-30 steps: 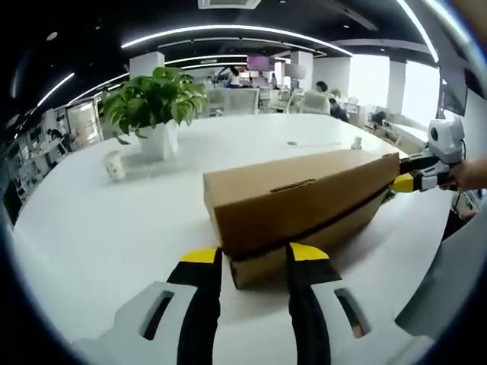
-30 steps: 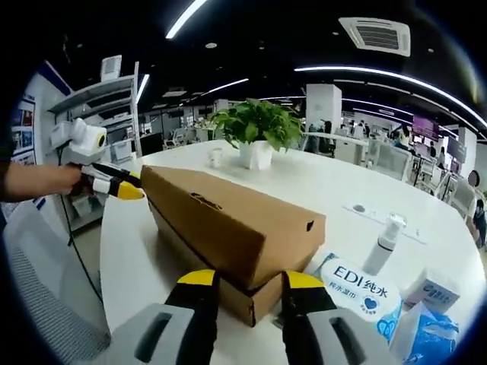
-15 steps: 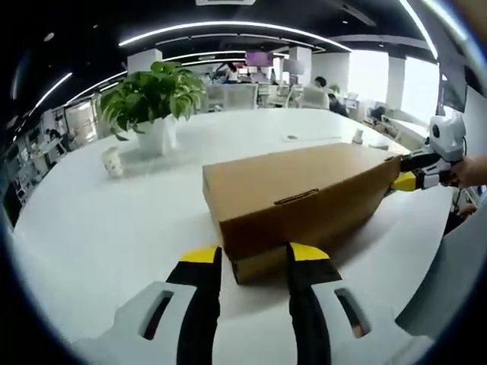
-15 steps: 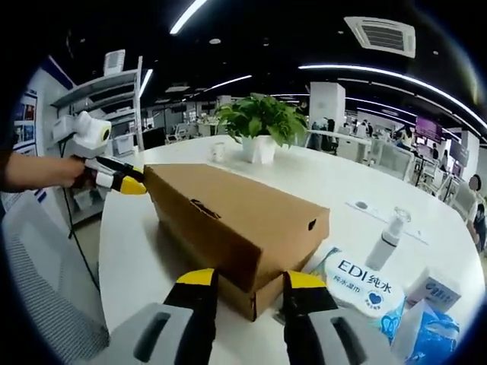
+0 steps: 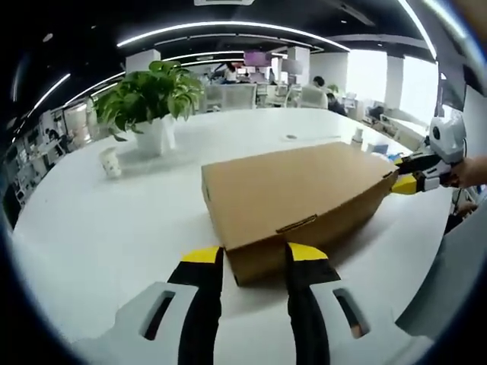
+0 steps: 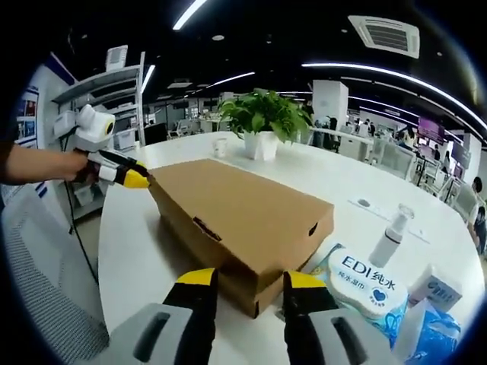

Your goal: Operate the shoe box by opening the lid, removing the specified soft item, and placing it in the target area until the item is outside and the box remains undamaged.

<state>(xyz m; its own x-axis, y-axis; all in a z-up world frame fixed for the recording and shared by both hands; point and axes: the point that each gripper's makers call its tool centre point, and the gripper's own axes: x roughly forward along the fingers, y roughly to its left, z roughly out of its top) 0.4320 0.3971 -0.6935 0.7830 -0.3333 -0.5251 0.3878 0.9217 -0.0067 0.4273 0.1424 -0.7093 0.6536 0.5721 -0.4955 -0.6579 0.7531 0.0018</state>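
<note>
So far only the opening is begun: the shoe box (image 5: 293, 201) sits mid-frame on the white bench (image 5: 99, 228), lid (image 6: 243, 209) tilted up. Left tool (image 5: 249, 257) and right tool (image 6: 245, 280) each stand part-open astride a box end. Soft item unseen, removal remains.

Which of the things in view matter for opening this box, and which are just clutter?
Job:
shoe box
left gripper
right gripper

Clutter:
potted plant
paper cup
wet wipes pack
spray bottle
</note>
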